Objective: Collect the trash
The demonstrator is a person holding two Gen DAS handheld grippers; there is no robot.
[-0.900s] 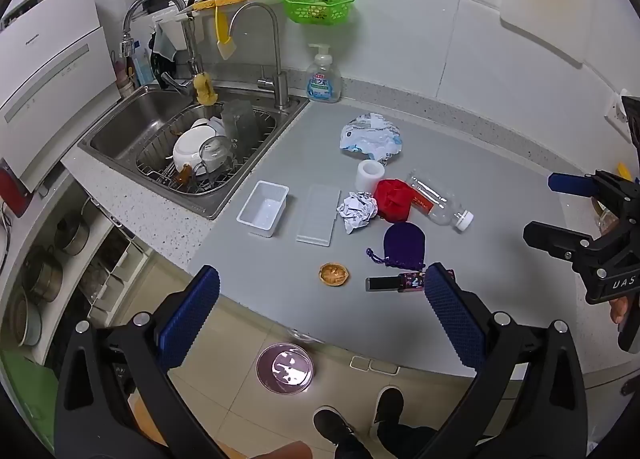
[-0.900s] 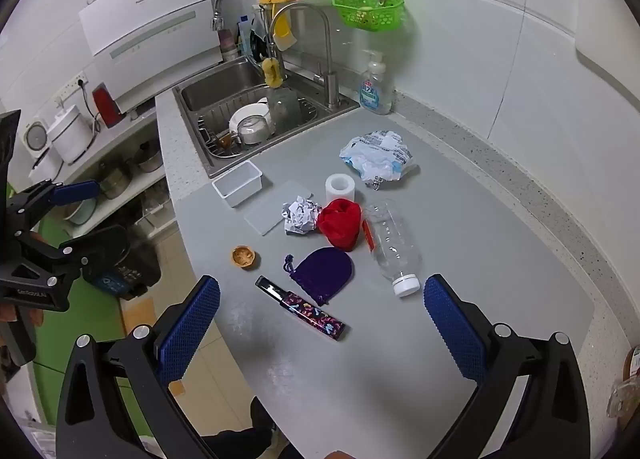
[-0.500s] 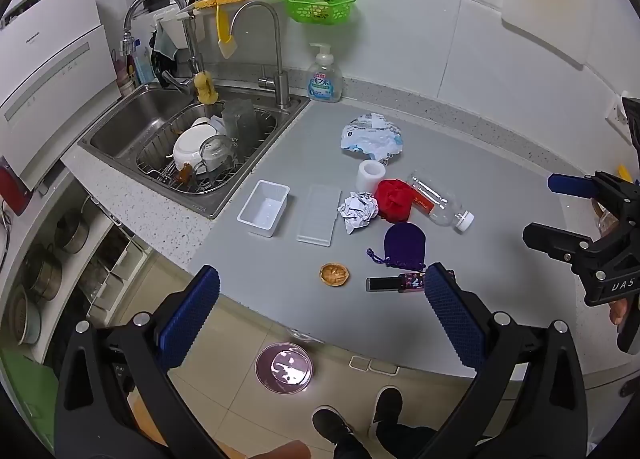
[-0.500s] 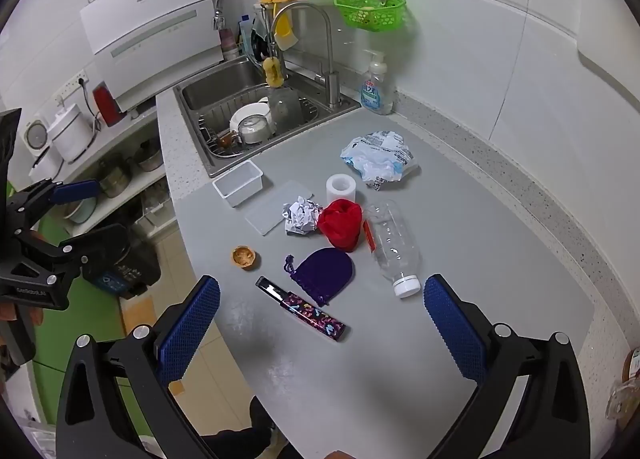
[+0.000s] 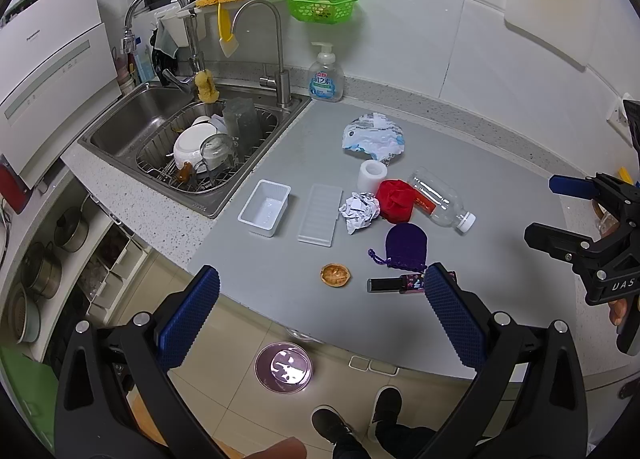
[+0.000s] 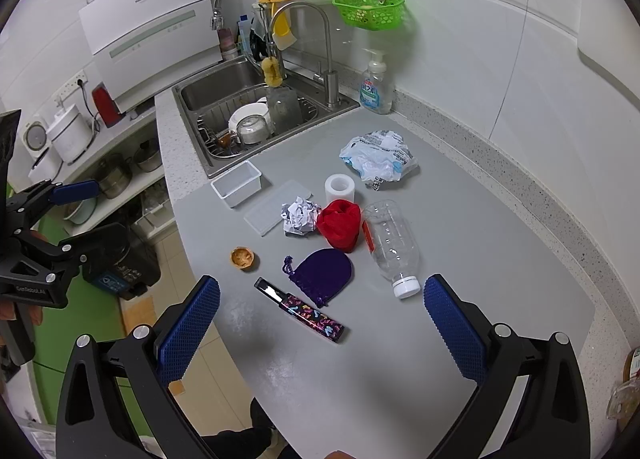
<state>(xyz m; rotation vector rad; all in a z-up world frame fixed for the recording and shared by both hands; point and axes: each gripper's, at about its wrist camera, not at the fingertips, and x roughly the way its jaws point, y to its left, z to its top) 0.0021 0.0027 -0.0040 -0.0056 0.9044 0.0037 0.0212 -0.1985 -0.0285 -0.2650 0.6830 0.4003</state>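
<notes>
— Left gripper (image 5: 320, 309): jaws wide apart, nothing between the pads, hanging over the near edge of the grey surface (image 5: 500, 195). Right gripper (image 6: 322, 311)?

— Same: spread fully, empty, above the lower middle of the surface, clear of every item.

— Largest trash piece?

— Clear plastic bottle (image 6: 390, 245), on its side, white cap toward the bottom of the right wrist frame, touching the red cloth bundle (image 6: 339, 224) on its left.

— Next down?

— Crumpled blue-and-white plastic bag (image 6: 378, 155), upper centre, just above the white roll (image 6: 340, 188). Then the crumpled paper ball (image 6: 298, 215), pressed against the left side of the red bundle.

— Smaller still?

— Walnut half-shell (image 6: 243, 258), alone at left centre, near the surface edge, apart from the rest.

— Other items in the cluster?

— Purple drawstring pouch (image 6: 324, 271) below the red bundle; patterned dark stick (image 6: 300, 309) lying slantwise just below the pouch. White tray (image 6: 236, 183) and flat white lid (image 6: 277, 206) at upper left, beside the sink (image 6: 216, 91).
</notes>
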